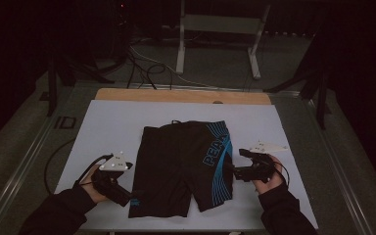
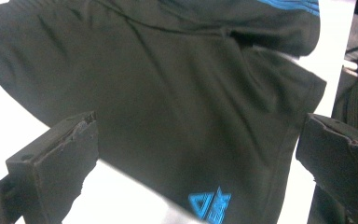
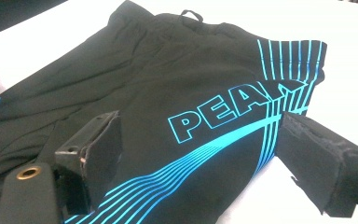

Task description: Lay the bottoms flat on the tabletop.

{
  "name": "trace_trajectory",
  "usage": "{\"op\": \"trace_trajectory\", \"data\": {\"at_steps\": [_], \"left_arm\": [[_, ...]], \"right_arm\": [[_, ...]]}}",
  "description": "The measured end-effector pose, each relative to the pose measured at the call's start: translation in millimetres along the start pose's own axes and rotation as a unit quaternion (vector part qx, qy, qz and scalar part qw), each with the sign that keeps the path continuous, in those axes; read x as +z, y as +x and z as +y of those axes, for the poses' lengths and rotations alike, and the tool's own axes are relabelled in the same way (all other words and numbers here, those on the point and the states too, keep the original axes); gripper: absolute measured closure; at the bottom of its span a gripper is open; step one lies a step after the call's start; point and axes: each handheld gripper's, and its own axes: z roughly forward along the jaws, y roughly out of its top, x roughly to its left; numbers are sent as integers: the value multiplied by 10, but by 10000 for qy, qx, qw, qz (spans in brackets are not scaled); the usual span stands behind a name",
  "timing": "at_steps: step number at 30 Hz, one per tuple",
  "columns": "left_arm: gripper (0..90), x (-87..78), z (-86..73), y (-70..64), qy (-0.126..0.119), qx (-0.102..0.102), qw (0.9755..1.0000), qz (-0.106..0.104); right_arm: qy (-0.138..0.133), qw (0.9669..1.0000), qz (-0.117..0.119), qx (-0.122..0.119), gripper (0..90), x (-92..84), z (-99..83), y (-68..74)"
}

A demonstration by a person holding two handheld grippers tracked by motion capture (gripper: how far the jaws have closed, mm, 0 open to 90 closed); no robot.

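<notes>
A white table top [image 1: 112, 127] fills the middle of the high view, with a strip of bare wood [image 1: 181, 95] along its far edge and a dim floor beyond, where a white metal stand [image 1: 220, 29] and a tangle of dark cables [image 1: 144, 68] lie.

A pair of black swim shorts [image 1: 183, 164] lies flat near the centre of the white surface, waistband toward the far edge and both legs toward the person. Blue curved stripes and outlined blue lettering [image 1: 216, 149] reading "PEA…" run down the leg on the right side; a small blue logo [image 2: 209, 205] sits near the hem of the other leg. A small cord loop [image 3: 191, 15] sticks out at the waistband.

The person's dark sleeves [image 1: 58, 210] come in from the bottom edge.

The left gripper [image 1: 127, 196] sits at the outer hem of the left leg, its grey plate above the hand. In the left gripper view its jaws stand wide apart, with the leg fabric lying between them and nothing clamped.

The right gripper [image 1: 235, 171] sits at the outer edge of the striped leg, pointing inward toward the shorts. In the right gripper view its jaws are likewise spread wide, one over the black fabric and the other at the striped edge beside the white surface, gripping nothing.
</notes>
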Motion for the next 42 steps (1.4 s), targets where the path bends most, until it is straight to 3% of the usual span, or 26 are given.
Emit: {"op": "trace_trajectory", "data": {"at_steps": [5, 14, 20, 27, 34, 42], "left_arm": [[5, 52, 169, -71, -33, 63, 10000, -67], [5, 168, 469, -144, -198, -71, 9997, -87], [5, 296, 646, -278, -286, 110, 9994, -157], [13, 522, 798, -562, -188, 505, 9972, -524], [75, 788, 806, -873, -99, 864, 9919, -924], [205, 1173, 684, -1097, 125, 1236, 9885, -859]], "right_arm": [[-18, 10000, 10, 10, 153, -12, -29, -9], [27, 10000, 14, 55, 153, -43, -87, -20], [12, 10000, 60, 31, 153, -61, -107, -4], [-24, 9999, 159, -49, 153, -119, -137, 35], [82, 9992, 375, -149, 153, -172, -221, 114], [36, 9990, 422, -105, 153, -280, -285, 139]]}}
